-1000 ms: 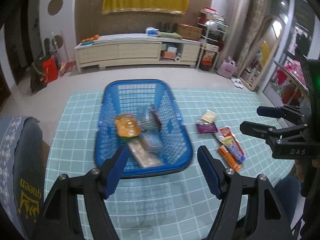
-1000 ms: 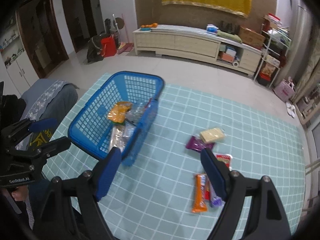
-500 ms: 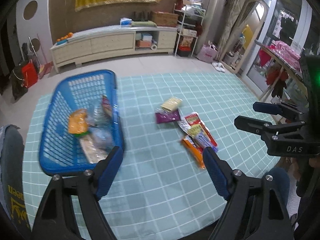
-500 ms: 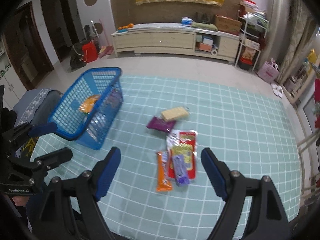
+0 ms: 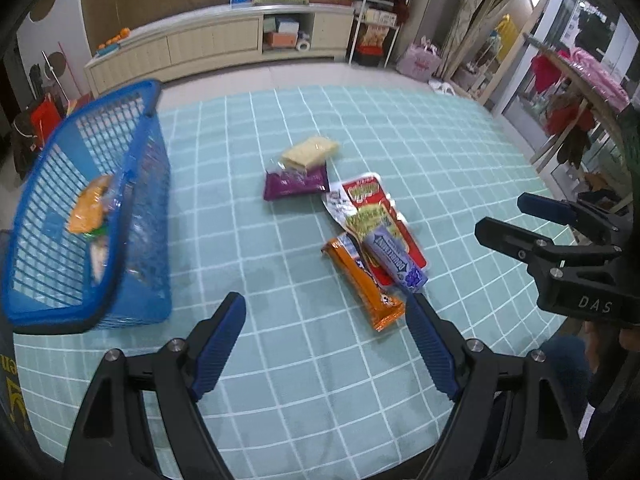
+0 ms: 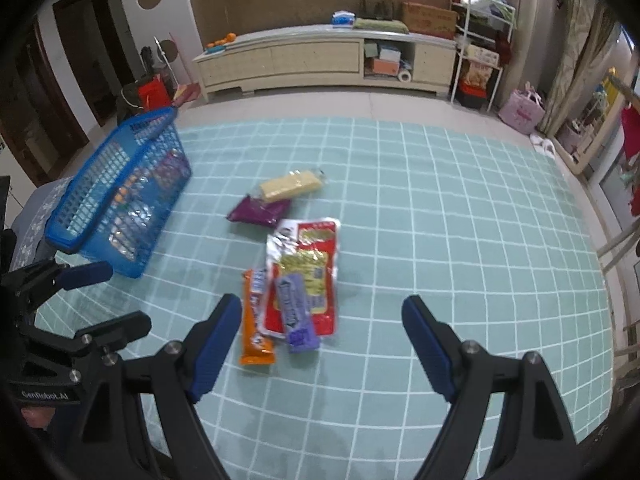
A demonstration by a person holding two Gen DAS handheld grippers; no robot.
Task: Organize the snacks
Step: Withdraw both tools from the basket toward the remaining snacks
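Note:
A blue mesh basket (image 5: 120,94) (image 6: 108,146) with several snacks inside stands at the left of the teal checked cloth. Loose on the cloth lie a yellow cracker pack (image 5: 310,152) (image 6: 290,186), a purple pack (image 5: 294,184) (image 6: 260,212), a red-and-white pack (image 5: 376,212) (image 6: 308,264), an orange bar (image 5: 362,280) (image 6: 254,320) and a lilac bar (image 5: 394,260) (image 6: 298,316). My left gripper (image 5: 324,304) (image 6: 120,296) hangs open above the cloth, the orange bar's near end just inside its right finger. My right gripper (image 6: 322,308) (image 5: 536,220) is open and empty, just short of the two bars.
The teal cloth (image 6: 440,216) stretches bare to the right of the snacks. Beyond it stand a long cream cabinet (image 6: 320,60), a metal shelf rack (image 6: 480,40) and a pink bag (image 6: 520,110). A grey cushioned seat (image 6: 36,208) sits behind the basket.
Both grippers have swung right from the basket to the loose snacks and come lower. The left jaws have spread a little wider. No snack has moved.

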